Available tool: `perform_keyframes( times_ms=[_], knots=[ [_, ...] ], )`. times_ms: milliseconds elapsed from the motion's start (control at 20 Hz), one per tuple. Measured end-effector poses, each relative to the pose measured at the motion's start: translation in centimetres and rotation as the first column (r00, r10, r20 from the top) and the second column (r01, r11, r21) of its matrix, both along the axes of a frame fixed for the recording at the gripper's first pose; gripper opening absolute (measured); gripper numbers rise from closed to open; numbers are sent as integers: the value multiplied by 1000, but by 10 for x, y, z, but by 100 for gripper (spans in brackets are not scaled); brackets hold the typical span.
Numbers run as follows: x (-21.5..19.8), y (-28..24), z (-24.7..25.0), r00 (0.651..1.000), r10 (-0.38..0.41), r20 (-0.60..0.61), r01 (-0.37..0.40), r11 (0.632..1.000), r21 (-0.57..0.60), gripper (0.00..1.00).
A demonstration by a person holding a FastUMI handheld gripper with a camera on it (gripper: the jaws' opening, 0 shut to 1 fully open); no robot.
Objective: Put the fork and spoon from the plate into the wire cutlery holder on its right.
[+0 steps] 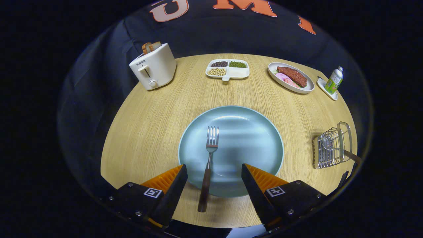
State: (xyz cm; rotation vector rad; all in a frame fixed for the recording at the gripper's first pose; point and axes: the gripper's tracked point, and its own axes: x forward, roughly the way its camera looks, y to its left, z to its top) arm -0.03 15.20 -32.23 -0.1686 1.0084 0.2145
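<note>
A pale blue round plate (244,138) lies on the wooden table just ahead of my fingers. A fork (209,165) with a dark handle rests on it, tines pointing away, its handle hanging over the near rim and running between my fingers. My gripper (214,170) is open, one finger on each side of the fork handle, neither touching it. To the plate's right stands the wire cutlery holder (331,145). A spoon (333,148) lies in it, bowl inside and dark handle sticking out to the right.
Along the table's far side stand a white toaster (153,67) with bread, a divided white dish (228,69) of beans, an oval dish (290,77) with meat, and a small bottle (334,81) on a white coaster.
</note>
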Motion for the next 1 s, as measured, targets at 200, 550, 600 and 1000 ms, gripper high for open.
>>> perform_keyframes(
  times_ms=[200,550,600,1000],
  knots=[
    [-4,0,-17,1000,-15,-14,15,1000,-1,88],
    [-7,4,-35,999,-30,-29,31,999,16,45],
    [-8,6,-36,999,-29,-27,30,999,15,35],
    [-10,10,-24,998,-56,-39,59,996,73,5]
  ],
)
